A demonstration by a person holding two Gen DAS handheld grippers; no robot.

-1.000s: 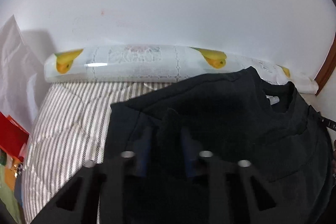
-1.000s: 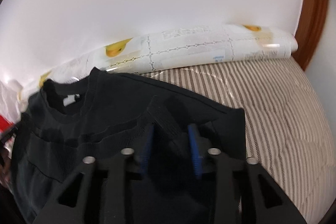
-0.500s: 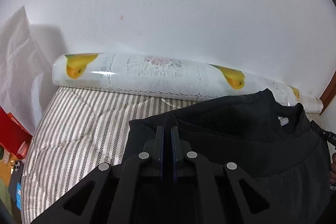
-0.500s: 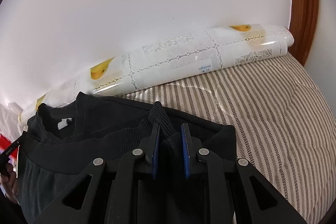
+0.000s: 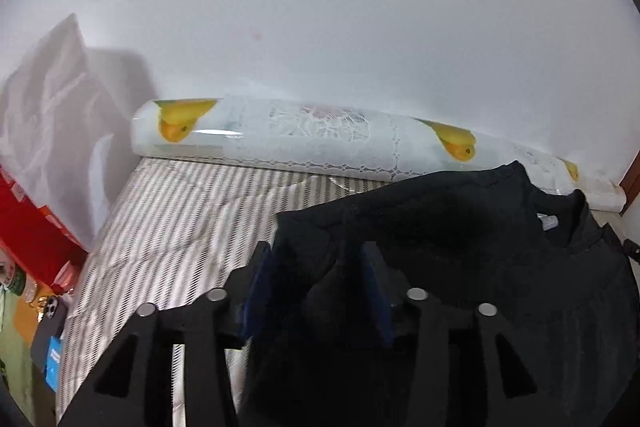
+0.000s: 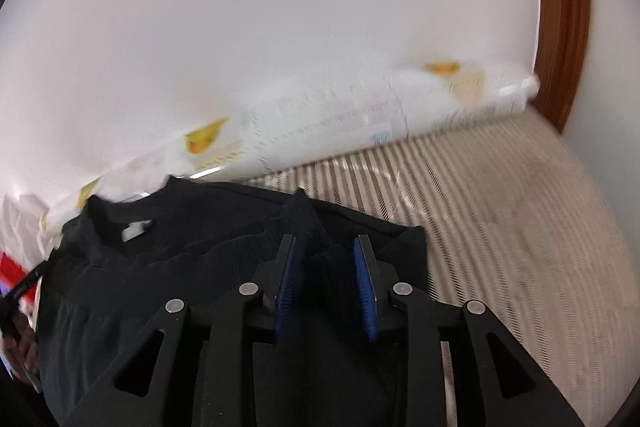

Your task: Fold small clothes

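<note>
A black garment (image 5: pixel 460 247) lies folded on the striped mattress (image 5: pixel 180 211), its neck opening with a white label toward the far wall. In the left wrist view my left gripper (image 5: pixel 318 279) is open, with a ridge of the black cloth lying loose between its blue pads. In the right wrist view the same garment (image 6: pixel 192 239) fills the lower left. My right gripper (image 6: pixel 326 267) is open too, with a fold of ribbed black hem between its pads and not pinched.
A long roll of white plastic sheet with yellow fruit prints (image 5: pixel 304 139) lies along the white wall. A red box (image 5: pixel 32 231) and white paper stand at the left. A phone (image 5: pixel 48 335) lies at the mattress edge. A brown wooden frame (image 6: pixel 568 19) rises at the right.
Both grippers were shut on the garment's cloth half a second ago. Now both have opened and the cloth lies loose between the pads.
</note>
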